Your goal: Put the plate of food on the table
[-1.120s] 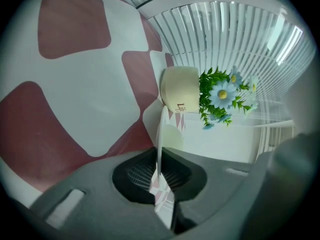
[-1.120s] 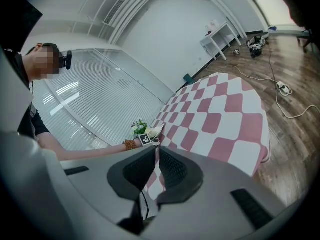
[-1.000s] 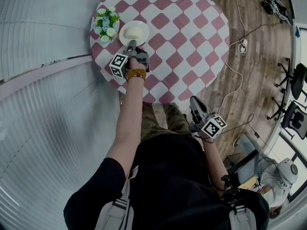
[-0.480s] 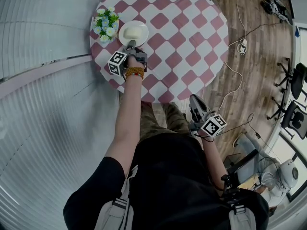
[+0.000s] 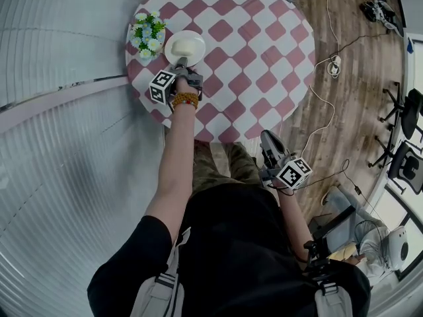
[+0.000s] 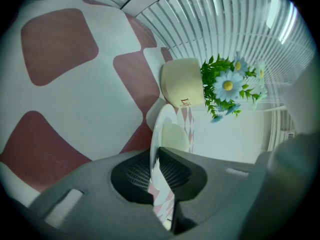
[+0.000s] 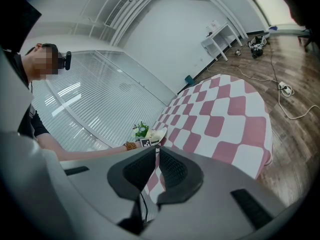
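Nearly placed: plate (image 5: 184, 46) is held at the surface's (image 5: 264, 45) left edge.
Its rim is pinched by left gripper (image 5: 181, 63) fingers, right gripper (image 5: 268, 140) fingers are pressed together; lowering and release are judged next.

An office-type workroom was indicated rather than a home. A round table (image 5: 258, 51) under a red-and-white checked cloth was set on a wood-plank floor (image 5: 360, 38). To the right of the table, loose cables and a power strip (image 5: 336, 65) were laid, with black swivel chairs (image 5: 408, 166) beyond. To its left, white slatted blinds (image 5: 53, 45) were fitted. Behind it, a white desk (image 7: 222, 36) was placed against a bare wall.
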A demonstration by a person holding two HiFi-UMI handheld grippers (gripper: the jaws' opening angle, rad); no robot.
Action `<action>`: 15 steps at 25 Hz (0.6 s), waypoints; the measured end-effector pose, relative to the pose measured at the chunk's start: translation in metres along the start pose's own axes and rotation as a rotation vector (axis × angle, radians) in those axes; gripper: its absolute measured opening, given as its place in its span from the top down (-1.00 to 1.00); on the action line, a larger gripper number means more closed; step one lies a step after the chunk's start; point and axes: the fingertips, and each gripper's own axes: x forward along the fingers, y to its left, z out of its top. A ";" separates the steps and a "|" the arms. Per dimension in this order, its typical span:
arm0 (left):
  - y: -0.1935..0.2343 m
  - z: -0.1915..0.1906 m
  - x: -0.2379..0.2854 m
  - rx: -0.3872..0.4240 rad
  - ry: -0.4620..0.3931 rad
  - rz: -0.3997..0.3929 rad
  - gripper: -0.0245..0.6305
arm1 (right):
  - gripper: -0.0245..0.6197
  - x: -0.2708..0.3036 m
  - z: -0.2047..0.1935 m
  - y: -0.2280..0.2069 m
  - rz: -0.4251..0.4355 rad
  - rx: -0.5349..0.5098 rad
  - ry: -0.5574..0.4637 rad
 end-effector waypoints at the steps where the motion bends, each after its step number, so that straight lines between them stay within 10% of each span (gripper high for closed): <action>1: 0.000 0.000 -0.001 0.003 0.001 0.003 0.86 | 0.83 0.000 0.001 0.000 0.001 0.000 -0.001; 15: 0.003 -0.002 -0.011 0.050 0.018 0.053 0.85 | 0.83 -0.001 0.009 0.002 0.025 0.007 -0.023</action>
